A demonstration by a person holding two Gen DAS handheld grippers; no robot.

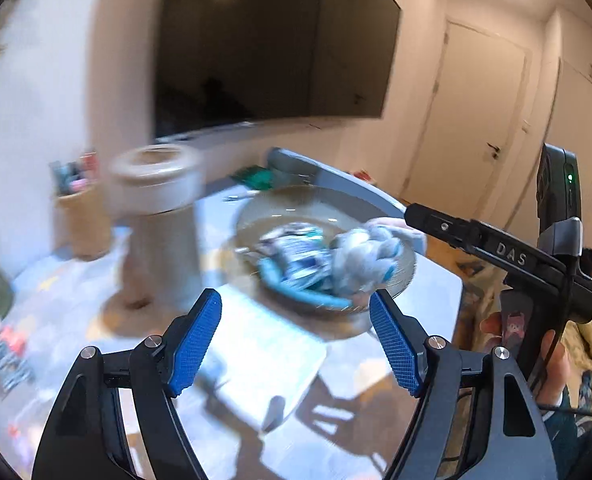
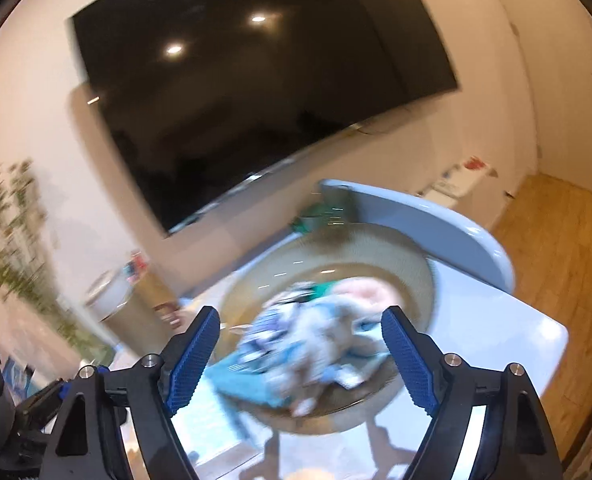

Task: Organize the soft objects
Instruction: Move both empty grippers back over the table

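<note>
Pale table (image 1: pixel 256 344), wall screen behind; soft pile (image 2: pixel 316 344) in bowl (image 2: pixel 396 264) mid-frame, dead ahead of my right gripper (image 2: pixel 302 354), nearer; left gripper (image 1: pixel 296 340) also released, empty

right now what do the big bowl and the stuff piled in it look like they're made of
Bowl: probably glazed ceramic or glass, brownish and glossy, with bright glints on its rim. Pile: soft cloth or plush, matte, crumpled in blue, white and grey folds; blur hides the weave.
</note>
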